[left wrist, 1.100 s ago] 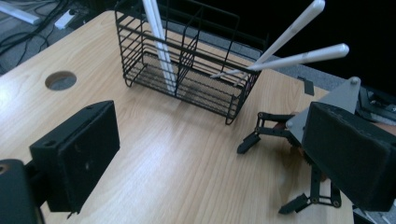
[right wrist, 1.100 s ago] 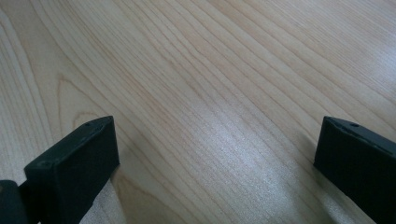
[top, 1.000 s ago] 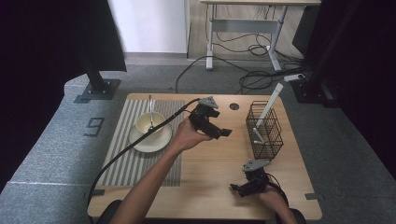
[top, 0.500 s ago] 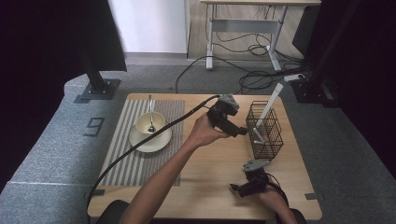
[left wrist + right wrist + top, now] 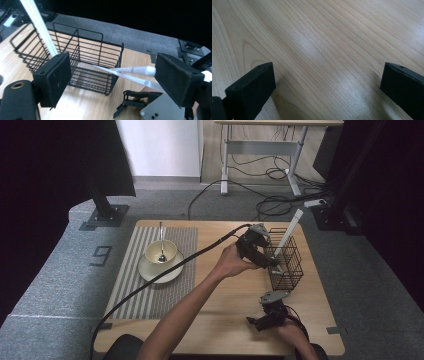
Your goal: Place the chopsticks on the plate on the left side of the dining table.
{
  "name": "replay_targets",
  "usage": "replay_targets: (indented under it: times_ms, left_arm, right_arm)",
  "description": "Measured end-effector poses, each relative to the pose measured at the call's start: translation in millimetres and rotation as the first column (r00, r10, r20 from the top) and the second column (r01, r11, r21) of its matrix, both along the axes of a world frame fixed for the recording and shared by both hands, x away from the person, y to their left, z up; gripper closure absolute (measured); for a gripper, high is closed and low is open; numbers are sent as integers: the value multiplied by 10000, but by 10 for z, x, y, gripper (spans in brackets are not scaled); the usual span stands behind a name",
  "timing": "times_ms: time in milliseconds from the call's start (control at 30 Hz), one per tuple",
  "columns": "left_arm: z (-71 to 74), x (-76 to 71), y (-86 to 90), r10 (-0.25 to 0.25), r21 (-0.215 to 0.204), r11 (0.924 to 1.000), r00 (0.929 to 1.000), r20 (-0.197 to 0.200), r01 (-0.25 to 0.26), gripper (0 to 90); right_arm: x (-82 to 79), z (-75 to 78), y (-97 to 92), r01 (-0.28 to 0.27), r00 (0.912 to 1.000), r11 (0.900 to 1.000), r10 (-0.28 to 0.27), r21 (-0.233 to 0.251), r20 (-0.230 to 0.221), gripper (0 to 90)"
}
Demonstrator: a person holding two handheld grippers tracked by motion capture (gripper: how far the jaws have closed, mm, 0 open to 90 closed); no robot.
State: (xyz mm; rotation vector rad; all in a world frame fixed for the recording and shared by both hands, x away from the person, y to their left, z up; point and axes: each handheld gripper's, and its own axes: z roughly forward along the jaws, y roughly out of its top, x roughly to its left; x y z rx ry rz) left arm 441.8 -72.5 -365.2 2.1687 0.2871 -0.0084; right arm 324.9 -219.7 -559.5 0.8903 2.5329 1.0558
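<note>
Chopsticks (image 5: 135, 71), white, are what we see the left gripper (image 5: 264, 257) working at: in the left gripper view two thin sticks poke out of the wire basket (image 5: 82, 62) toward the camera, their ends lying between the two black jaws and close against the right-hand pad. We can't tell if that pad touches them; the other pad stands well clear, so the jaws are apart with no grip, and they have just been closing a bit with the sticks between them.

Biggest first: the tabletop (image 5: 225, 320) is light wood. A striped placemat (image 5: 145, 285) covers its left part, running from the far edge to near the near edge. On the mat toward the far left corner sits a saucer (image 5: 150, 272) with a cup (image 5: 161, 252) on it, and a spoon (image 5: 161, 240) stands in the cup.

The black wire basket (image 5: 286, 262) stands near the right edge, toward the far side. One long white stick (image 5: 289, 230) leans out of it, up and toward the far right corner. The left gripper is just beside the basket's left wall, tips at the wires.

The right gripper (image 5: 262, 320) rests low near the near edge, right of middle. In the right gripper view its jaws are wide apart over bare wood, holding nothing.
</note>
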Motion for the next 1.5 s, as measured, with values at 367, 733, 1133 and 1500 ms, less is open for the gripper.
replay_targets:
  times_ms: [367, 733, 1133, 1500]
  left_arm:
    - [-100, -63, -156, -317, 708, 9971, 9973, 657, 271, 398]
    - [-96, -96, -146, -434, 787, 9963, 9929, 1110, 348, 706]
    - [-82, -69, -142, -447, 389, 9984, 9958, 803, 417, 831]
    - [108, -76, 17, -461, -107, 9988, 9971, 605, 468, 832]
  right_arm:
    - [0, -1, 1, 3, 10000, 10000, -3, 1, 12, 0]
    - [-2, -1, 2, 26, 10000, 10000, -26, -4, 3, 0]
    - [-2, -1, 1, 21, 10000, 10000, -21, -6, -1, 0]
    - [-1, 1, 0, 16, 10000, 10000, -16, -9, -11, 0]
